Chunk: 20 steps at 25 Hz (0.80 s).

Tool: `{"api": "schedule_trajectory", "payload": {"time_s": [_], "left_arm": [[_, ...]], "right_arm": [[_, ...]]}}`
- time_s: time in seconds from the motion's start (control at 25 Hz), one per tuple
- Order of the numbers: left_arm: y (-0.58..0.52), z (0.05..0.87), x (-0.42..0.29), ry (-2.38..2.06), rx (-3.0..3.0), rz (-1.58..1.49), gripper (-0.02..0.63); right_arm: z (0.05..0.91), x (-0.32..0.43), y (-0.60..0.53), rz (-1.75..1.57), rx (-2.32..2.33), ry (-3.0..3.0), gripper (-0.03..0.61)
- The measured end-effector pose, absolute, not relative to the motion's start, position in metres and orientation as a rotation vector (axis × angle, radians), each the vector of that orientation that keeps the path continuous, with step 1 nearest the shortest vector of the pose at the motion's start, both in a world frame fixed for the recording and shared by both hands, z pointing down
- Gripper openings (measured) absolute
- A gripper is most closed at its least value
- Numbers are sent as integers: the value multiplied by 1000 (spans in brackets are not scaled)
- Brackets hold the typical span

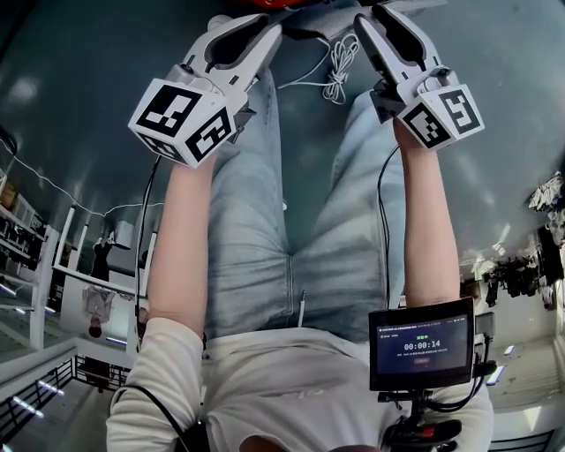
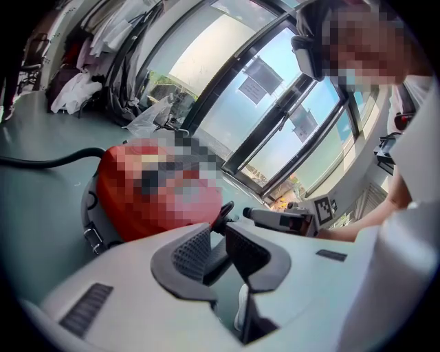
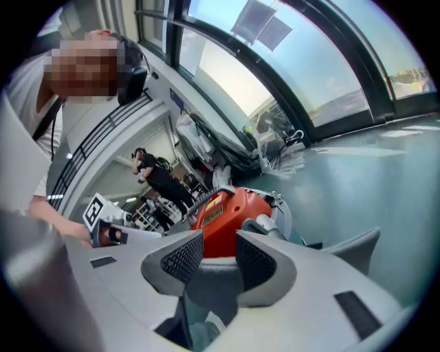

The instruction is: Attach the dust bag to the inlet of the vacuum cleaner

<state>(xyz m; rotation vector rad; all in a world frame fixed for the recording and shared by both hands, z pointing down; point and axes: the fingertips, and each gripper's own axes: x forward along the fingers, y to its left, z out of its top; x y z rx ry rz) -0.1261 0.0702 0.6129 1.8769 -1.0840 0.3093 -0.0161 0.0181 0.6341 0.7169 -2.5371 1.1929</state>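
A red vacuum cleaner (image 3: 227, 213) stands on the grey-green floor ahead of both grippers. In the left gripper view the vacuum cleaner (image 2: 151, 192) lies partly under a mosaic patch, and a black hose (image 2: 41, 163) runs off to its left. A grey fitting (image 3: 265, 223) sticks out on the vacuum's right side. No dust bag shows in any view. My left gripper (image 2: 218, 234) has only a narrow gap between its pads, with nothing in it. My right gripper (image 3: 220, 244) stands wider open and empty. In the head view, left gripper (image 1: 256, 22) and right gripper (image 1: 375, 18) reach forward above the knees.
A coiled white cord (image 1: 335, 66) lies on the floor between the legs. A small monitor (image 1: 422, 344) hangs at the person's waist. Bags and clutter (image 2: 75, 93) sit along the glass wall. A person in black (image 3: 155, 175) stands farther back.
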Motion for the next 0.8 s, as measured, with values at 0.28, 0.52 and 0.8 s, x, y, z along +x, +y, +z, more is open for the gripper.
{"api": "schedule_trajectory", "payload": {"time_s": [0.28, 0.52, 0.8], "left_arm": [[73, 614, -127, -1090, 1866, 303, 58], [74, 616, -131, -1094, 1852, 295, 58], [69, 609, -128, -1083, 1878, 274, 58]], "right_arm": [[665, -39, 40, 1137, 625, -2435, 150], [684, -40, 61, 827, 463, -2353, 130], [649, -32, 59, 917, 388, -2489, 129]]}}
